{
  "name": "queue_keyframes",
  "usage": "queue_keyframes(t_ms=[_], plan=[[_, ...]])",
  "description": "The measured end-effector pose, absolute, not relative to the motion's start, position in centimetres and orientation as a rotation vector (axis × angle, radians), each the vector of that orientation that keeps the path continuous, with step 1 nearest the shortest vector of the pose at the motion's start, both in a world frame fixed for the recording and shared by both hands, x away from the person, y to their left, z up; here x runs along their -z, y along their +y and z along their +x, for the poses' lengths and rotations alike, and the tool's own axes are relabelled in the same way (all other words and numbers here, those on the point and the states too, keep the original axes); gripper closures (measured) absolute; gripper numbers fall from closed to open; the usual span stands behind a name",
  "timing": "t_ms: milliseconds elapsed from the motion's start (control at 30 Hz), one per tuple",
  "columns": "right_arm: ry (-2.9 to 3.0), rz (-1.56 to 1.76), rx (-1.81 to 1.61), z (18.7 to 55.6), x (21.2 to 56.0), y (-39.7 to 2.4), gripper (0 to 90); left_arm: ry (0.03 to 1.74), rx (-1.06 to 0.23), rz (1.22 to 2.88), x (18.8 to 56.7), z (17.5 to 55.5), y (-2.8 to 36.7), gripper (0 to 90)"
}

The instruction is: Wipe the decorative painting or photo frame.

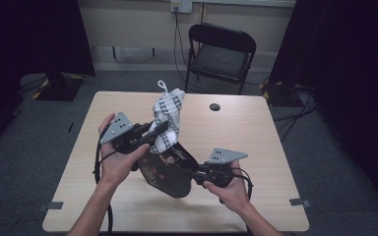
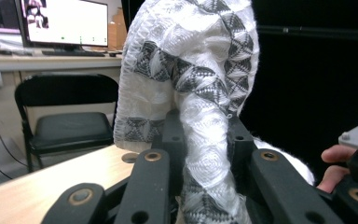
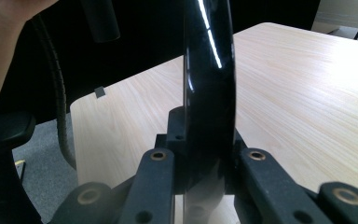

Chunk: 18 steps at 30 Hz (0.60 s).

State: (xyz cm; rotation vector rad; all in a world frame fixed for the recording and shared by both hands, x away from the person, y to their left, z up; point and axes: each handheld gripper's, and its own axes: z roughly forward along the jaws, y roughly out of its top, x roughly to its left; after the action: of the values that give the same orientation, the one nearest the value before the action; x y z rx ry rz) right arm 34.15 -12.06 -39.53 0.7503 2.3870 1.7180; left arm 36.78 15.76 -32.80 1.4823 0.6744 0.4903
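At the centre of the high view a person holds two things above a pale wood-grain tabletop (image 1: 256, 132). The left gripper (image 1: 160, 129) has its jaws clamped on a cloth (image 1: 169, 118), a soft woven piece, white with grey-black check bands and a small loop at its top. The cloth stands bunched and upright, its long axis running from the jaws toward the upper middle of the frame. In the left gripper view the cloth (image 2: 196, 93) rises from between the black jaws as a thick, nubbly fold with triangle-patterned bands, and it reaches the top edge of the frame.

The right gripper (image 1: 193, 173), lower and right of centre, has its jaws clamped on the edge of a plate (image 1: 170, 172). The plate is dark, glossy and round-edged, with a faint reddish print on its face. It is tilted, its long axis slanting from the cloth down toward the lower middle of the frame, and its upper edge lies just under the cloth. In the right gripper view the plate (image 3: 209, 93) shows edge-on as a thin, shiny black blade standing upright between the jaws.

A black folding chair (image 1: 220, 55) stands beyond the tabletop at the upper middle.
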Motion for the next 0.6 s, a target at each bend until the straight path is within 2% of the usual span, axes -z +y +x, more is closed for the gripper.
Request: queue_keyframes(t_ms=[67, 233, 433, 600], plan=[[2.388, 0.754, -1.721, 34.2, 39.5, -12.1, 81.2, 0.727, -0.537, 1.494, 33.0, 37.1, 16.6, 75.8], [2.387, 0.751, -1.720, 34.3, 39.5, -12.1, 81.2, 0.770, -0.510, 1.486, 33.5, 37.4, 17.3, 76.4], [2.389, 0.751, -1.722, 34.3, 39.6, -12.2, 81.1, 0.676, -0.470, 1.457, 32.9, 36.3, 15.5, 76.7], [2.386, 0.747, -1.717, 34.3, 39.6, -12.2, 81.1, 0.640, -0.500, 1.484, 32.8, 36.1, 14.7, 76.7]])
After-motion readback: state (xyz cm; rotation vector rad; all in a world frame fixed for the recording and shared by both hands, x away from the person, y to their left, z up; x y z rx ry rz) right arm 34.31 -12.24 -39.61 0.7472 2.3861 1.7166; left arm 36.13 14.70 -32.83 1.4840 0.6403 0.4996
